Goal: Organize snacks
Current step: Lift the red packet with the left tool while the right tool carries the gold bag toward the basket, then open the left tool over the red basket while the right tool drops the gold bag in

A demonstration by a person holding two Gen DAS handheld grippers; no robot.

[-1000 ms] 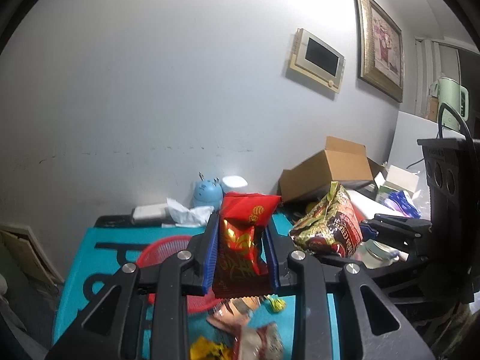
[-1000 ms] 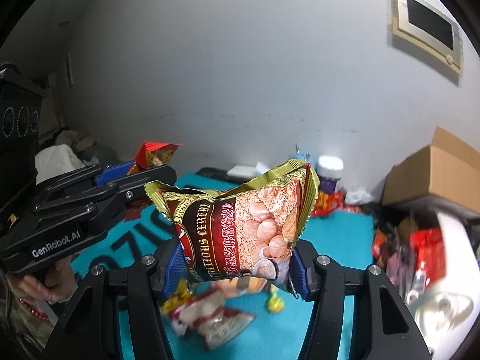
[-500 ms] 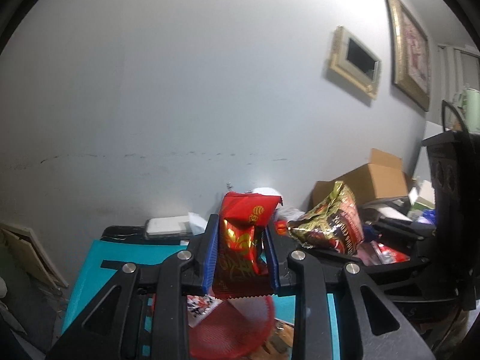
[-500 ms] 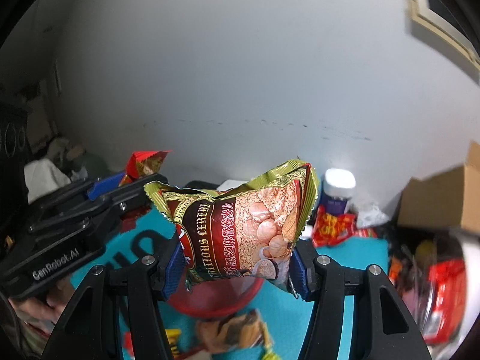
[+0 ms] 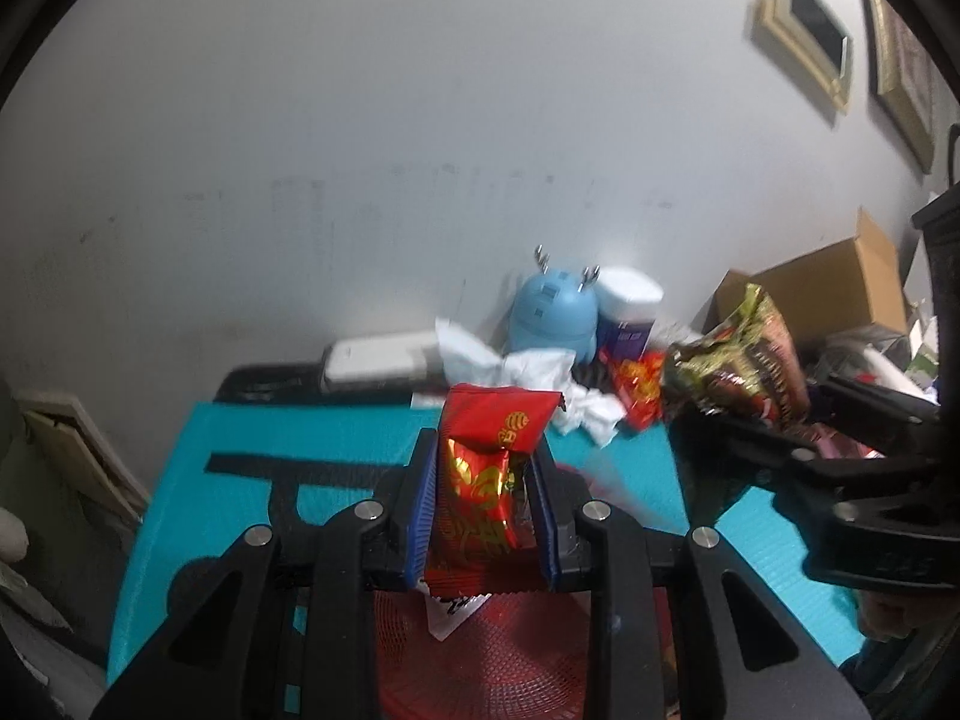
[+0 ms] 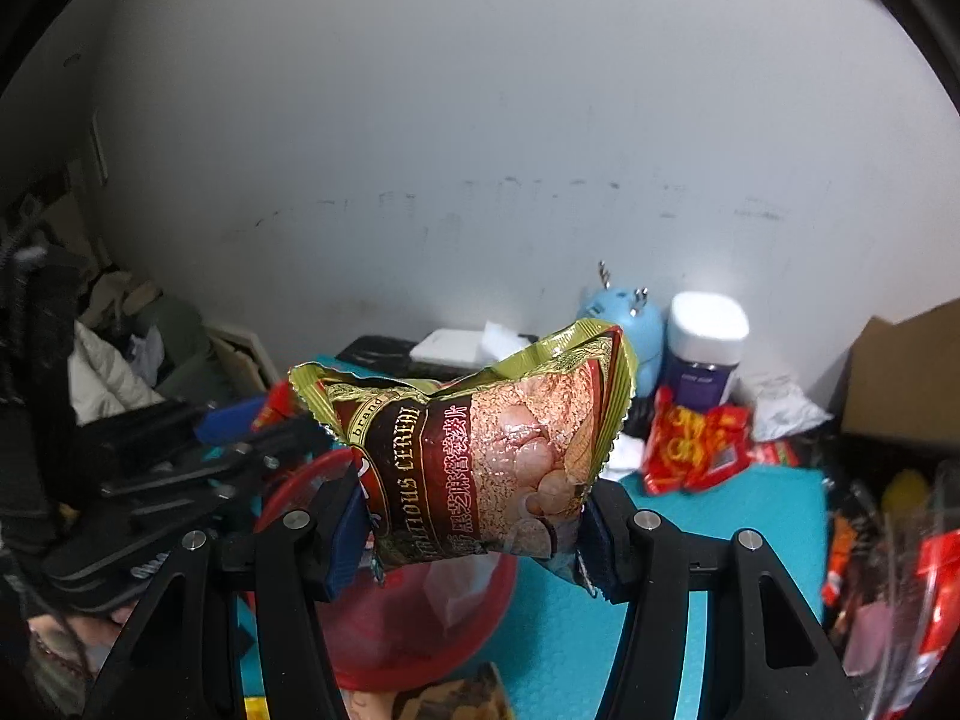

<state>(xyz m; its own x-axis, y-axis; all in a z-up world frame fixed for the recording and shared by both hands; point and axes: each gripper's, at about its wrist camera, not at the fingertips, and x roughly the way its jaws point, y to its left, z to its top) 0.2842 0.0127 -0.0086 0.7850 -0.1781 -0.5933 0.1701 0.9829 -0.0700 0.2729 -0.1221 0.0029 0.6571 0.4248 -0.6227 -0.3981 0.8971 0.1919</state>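
Observation:
My left gripper is shut on a red and gold snack packet, held upright above a red mesh basket on the teal mat. A white packet lies in the basket. My right gripper is shut on a green and brown cereal bag, held above the same red basket. In the left wrist view the cereal bag and right gripper show at the right. In the right wrist view the left gripper shows at the left.
A blue toy, a white-lidded jar, crumpled tissue and a red snack bag stand at the wall. A cardboard box and clutter sit right. More snacks lie near the mat's front.
Both grippers have moved forward and down over the red basket, still holding their packets. The view tilted downward, and the wall objects look closer.

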